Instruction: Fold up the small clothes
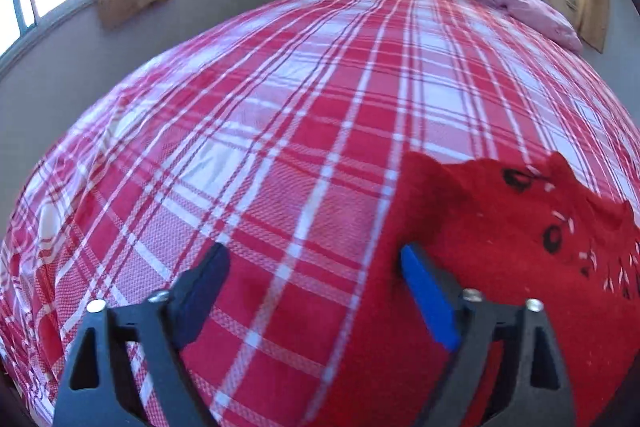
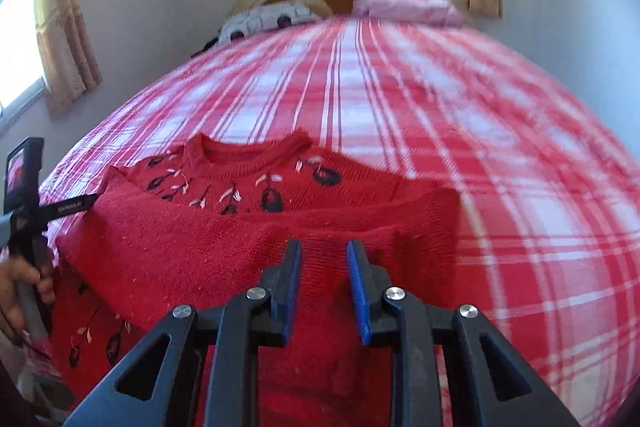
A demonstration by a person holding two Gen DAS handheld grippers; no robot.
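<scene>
Fingers: left gripper (image 1: 314,263) wide apart, empty, at sweater (image 2: 256,227) edge; right gripper (image 2: 323,259) slightly apart over folded hem, nothing pinched; sweater near bed (image 1: 280,99) front edge, so fold could spring open if dragged w/o firm grip.

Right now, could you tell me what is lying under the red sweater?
The red sweater lies on the red-and-white checked bedspread, which shows all around it. Its lower part is folded up over its front, hiding part of the embroidery; anything beneath the knit stays covered.
</scene>
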